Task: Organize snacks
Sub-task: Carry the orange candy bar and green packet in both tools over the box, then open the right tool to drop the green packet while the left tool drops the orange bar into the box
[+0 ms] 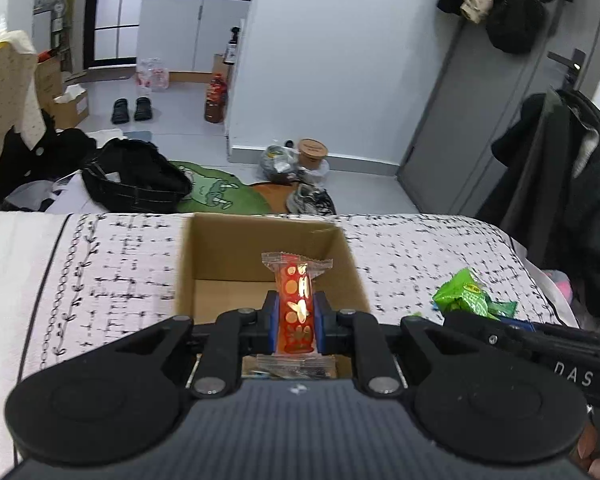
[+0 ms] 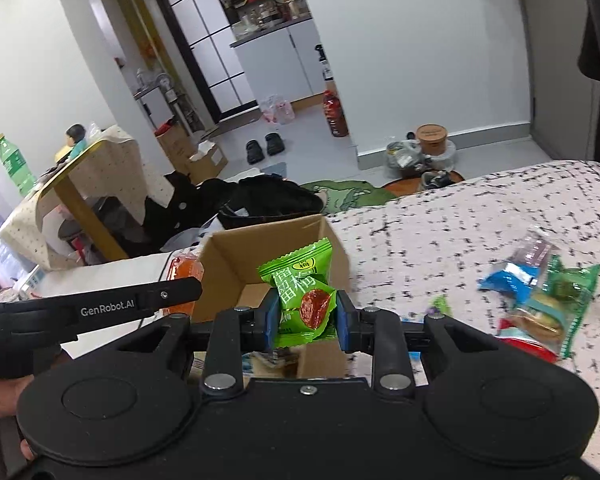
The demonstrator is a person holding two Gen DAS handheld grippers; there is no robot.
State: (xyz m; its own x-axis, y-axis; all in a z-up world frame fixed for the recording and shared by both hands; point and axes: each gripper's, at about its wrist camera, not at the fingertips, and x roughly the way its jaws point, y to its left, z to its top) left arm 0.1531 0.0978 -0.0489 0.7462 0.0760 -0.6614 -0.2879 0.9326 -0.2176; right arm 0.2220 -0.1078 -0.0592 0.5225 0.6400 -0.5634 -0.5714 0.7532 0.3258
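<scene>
An open cardboard box point(image 1: 224, 248) point(image 2: 228, 268) sits on the patterned bed cover. My left gripper point(image 1: 296, 320) is shut on a red snack packet point(image 1: 296, 304) with gold dots, held upright over the box. My right gripper point(image 2: 306, 312) is shut on a green snack packet point(image 2: 300, 292) with a red fruit picture, also above the box opening. In the left wrist view the green packet point(image 1: 466, 294) shows to the right, beside the right gripper's body. A few wrapped snacks lie in the box bottom point(image 1: 288, 368).
A pile of loose snack packets point(image 2: 540, 300) lies on the bed cover point(image 2: 480, 216) to the right of the box. Beyond the bed edge are a black bag point(image 1: 136, 176), a green rug point(image 1: 216, 192), shoes and a grey door point(image 1: 480, 100).
</scene>
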